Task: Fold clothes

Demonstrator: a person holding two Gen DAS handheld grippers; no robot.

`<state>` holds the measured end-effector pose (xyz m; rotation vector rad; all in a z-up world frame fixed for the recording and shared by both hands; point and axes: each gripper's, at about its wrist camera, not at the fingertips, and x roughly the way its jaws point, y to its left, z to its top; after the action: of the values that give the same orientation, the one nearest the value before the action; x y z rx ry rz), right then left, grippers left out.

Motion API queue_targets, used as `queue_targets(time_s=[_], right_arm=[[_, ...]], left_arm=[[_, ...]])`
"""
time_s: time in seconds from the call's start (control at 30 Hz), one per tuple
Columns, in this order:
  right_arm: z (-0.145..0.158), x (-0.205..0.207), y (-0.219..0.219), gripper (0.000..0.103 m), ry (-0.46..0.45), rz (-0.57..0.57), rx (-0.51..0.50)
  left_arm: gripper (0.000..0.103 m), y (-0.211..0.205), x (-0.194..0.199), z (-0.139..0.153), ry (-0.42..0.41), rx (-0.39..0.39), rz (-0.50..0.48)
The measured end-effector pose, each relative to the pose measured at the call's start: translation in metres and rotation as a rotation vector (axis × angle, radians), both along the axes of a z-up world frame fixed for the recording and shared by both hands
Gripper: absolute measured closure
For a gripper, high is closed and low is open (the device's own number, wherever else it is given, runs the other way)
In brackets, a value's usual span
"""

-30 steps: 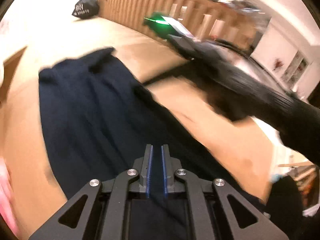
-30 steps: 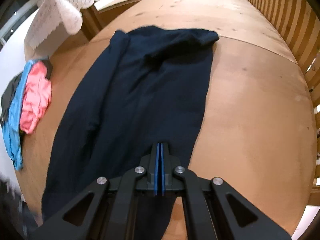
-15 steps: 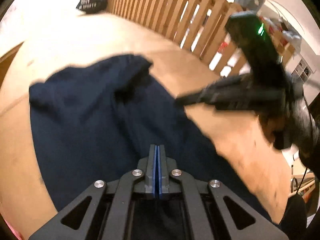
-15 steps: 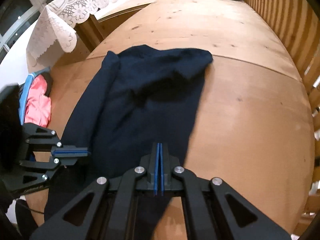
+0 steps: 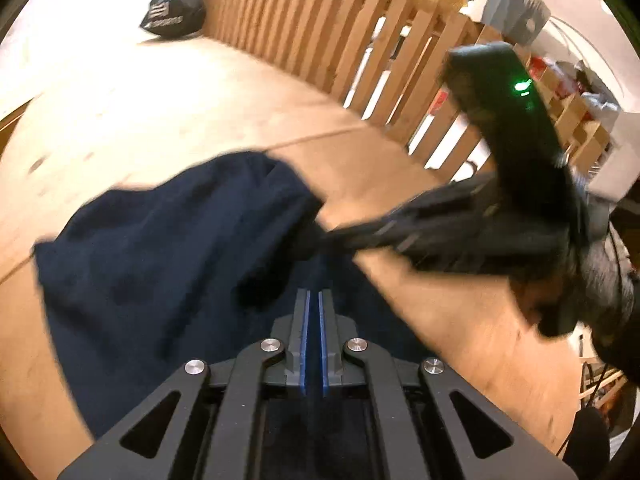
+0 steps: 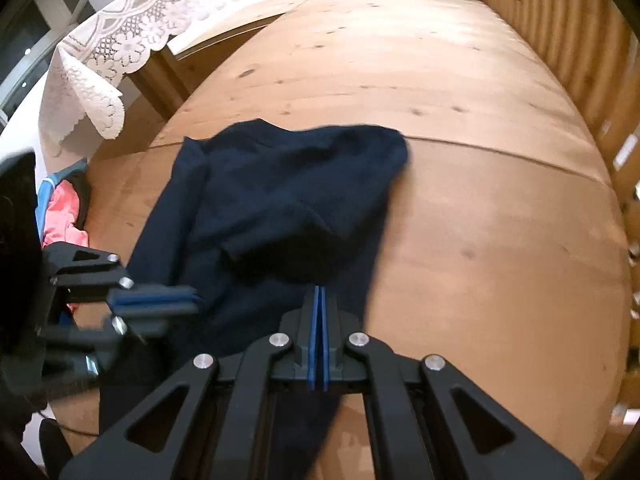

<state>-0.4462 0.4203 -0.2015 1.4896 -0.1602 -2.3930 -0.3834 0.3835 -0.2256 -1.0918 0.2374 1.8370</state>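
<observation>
A dark navy garment (image 6: pixel 280 200) lies on the wooden table (image 6: pixel 480 220), its near part lifted and bunched toward the far end. It also shows in the left wrist view (image 5: pixel 160 248). My right gripper (image 6: pixel 319 292) is shut on the garment's near edge; in the left wrist view (image 5: pixel 320 236) it comes in from the right with cloth at its tips. My left gripper (image 5: pixel 313 296) has its blue pads a narrow slit apart over the cloth; in the right wrist view (image 6: pixel 192 300) it sits at the garment's left edge.
A wooden slat fence (image 5: pixel 320 28) runs along the table's far right side. A black sports bag (image 5: pixel 172 12) sits at the far end. Pink and blue clothes (image 6: pixel 60 216) lie at the left edge beside a lace cloth (image 6: pixel 120 48).
Both grippers have carried the garment's near end forward toward its far end, so the cloth looks shorter and bunched. The left pads have parted slightly since half a second ago.
</observation>
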Motion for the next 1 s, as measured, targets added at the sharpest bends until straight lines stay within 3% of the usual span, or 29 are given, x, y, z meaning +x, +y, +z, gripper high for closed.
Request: queue_targets(time_s=[0.1, 0.2, 0.3, 0.43, 0.53, 0.63, 0.73, 0.8, 0.9, 1.0], right_arm=[[0.006, -0.029, -0.006, 0.102, 0.036, -0.027, -0.015], [0.025, -0.049, -0.001, 0.099, 0.119, -0.052, -0.075], [0.042, -0.043, 0.026, 0.099, 0.16, -0.095, -0.163], [0.024, -0.039, 0.037, 0.099, 0.082, -0.11, -0.094], [0.001, -0.05, 0.033, 0.099, 0.012, -0.104, -0.061], [-0.004, -0.069, 0.034, 0.099, 0.005, -0.134, -0.02], [0.006, -0.079, 0.043, 0.099, 0.062, -0.191, -0.035], [0.005, -0.083, 0.045, 0.099, 0.028, -0.173, -0.093], [-0.001, -0.075, 0.04, 0.099, -0.038, -0.116, -0.039], [-0.011, -0.084, 0.034, 0.101, -0.053, -0.106, -0.046]], left_arm=[[0.099, 0.014, -0.02, -0.011, 0.07, -0.109, 0.077], [0.099, 0.003, -0.027, -0.006, 0.089, -0.082, 0.153], [0.099, 0.008, -0.023, 0.001, 0.112, -0.055, 0.108], [0.097, 0.03, -0.041, -0.008, 0.079, -0.062, 0.09], [0.095, 0.024, -0.055, -0.018, 0.048, -0.137, 0.134], [0.098, 0.015, -0.05, -0.018, 0.021, -0.113, 0.151], [0.097, 0.01, -0.019, -0.007, 0.003, -0.055, 0.086], [0.097, 0.013, 0.005, -0.007, -0.023, -0.04, 0.022], [0.096, 0.029, 0.03, -0.017, -0.023, -0.075, -0.058], [0.096, 0.041, 0.044, -0.037, -0.037, -0.142, -0.109]])
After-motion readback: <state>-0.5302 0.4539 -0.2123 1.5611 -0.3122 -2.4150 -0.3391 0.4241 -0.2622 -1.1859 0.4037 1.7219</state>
